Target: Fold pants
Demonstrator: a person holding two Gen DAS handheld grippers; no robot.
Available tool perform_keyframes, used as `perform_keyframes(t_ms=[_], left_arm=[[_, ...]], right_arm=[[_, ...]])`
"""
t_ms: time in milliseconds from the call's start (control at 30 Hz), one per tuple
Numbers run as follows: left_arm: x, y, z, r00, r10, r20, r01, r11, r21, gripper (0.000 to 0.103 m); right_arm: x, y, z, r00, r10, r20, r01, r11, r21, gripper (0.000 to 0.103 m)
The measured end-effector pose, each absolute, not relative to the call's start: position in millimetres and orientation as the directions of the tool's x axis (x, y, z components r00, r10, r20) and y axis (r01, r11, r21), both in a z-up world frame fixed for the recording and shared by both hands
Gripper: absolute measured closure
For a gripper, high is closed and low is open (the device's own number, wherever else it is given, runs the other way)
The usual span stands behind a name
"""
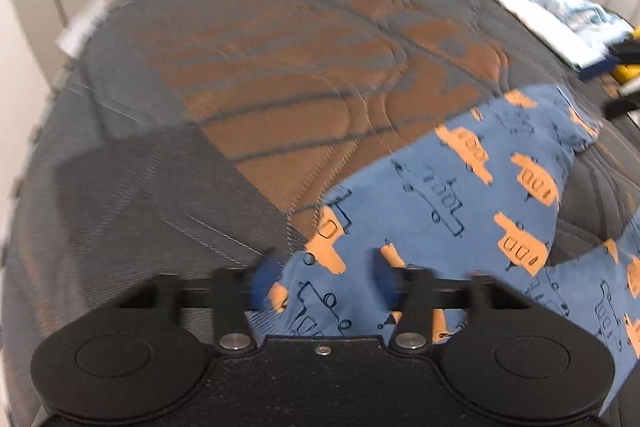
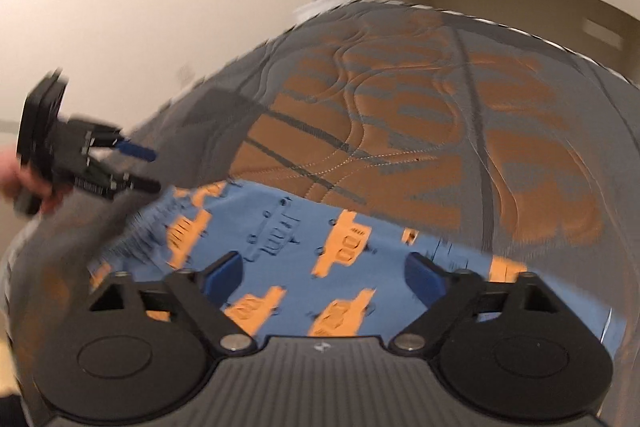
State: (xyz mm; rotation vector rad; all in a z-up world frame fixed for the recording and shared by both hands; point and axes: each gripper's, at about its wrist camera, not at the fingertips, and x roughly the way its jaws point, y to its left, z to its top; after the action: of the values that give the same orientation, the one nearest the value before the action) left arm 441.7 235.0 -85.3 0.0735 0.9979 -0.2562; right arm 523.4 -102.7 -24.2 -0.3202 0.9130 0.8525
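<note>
The pants point(image 1: 472, 195), blue cloth printed with orange vehicles, lie spread on the grey-and-orange quilt point(image 1: 280, 75) that covers the bed, toward its near side. In the left wrist view the left gripper point(image 1: 320, 275) hangs over the near left part of the garment with its jaws parted and nothing between them; the cloth runs from under the fingers away to the far right, where one leg ends in a free edge and a second flap of the same print lies at the near right. In the right wrist view the right gripper point(image 2: 324, 275) is likewise released, its blue pads point(image 2: 222, 273) spread wide above the cloth, whose far edge runs left to right just beyond the fingertips. The left gripper shows in that view at the left, raised above the garment's left end. Both frames are blurred, so whether either pad touches cloth cannot be told. The long axis appears to run left to right across both claws, each being nearest its own end. Beyond the far edge the quilt offers open room; a pile of pale clothes point(image 1: 560, 19) lies at the far right.
</note>
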Motion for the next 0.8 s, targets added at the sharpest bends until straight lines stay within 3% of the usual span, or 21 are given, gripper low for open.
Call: perform_keyframes(t_ms=[33,100,167,733,800], left_arm=[[450,237,-93,0.495,-0.191,-0.847,0.261,0.963,-0.065,0.077],[465,242,-105,0.476,-0.194,-0.858,0.28,0.958,-0.061,0.084],[478,248,-116,0.447,-0.202,-0.871,0.301,0.951,-0.067,0.089],[495,275,-161,0.271,-0.323,-0.907,0.415,0.889,-0.193,0.089],[494,270,-161,0.275,-0.313,-0.909,0.443,0.88,-0.169,0.089]], right_arm=[[534,-97,-30,0.295,0.499,-0.815,-0.79,0.608,0.086,0.029],[555,-85,-43,0.238,0.47,-0.85,-0.839,0.541,0.064,0.052],[568,-76,-55,0.211,0.434,-0.876,-0.877,0.48,0.027,0.053],[656,-36,-147,0.043,0.241,-0.97,-0.963,0.269,0.024,0.055],[656,-39,-147,0.031,0.254,-0.967,-0.965,0.258,0.037,0.067]])
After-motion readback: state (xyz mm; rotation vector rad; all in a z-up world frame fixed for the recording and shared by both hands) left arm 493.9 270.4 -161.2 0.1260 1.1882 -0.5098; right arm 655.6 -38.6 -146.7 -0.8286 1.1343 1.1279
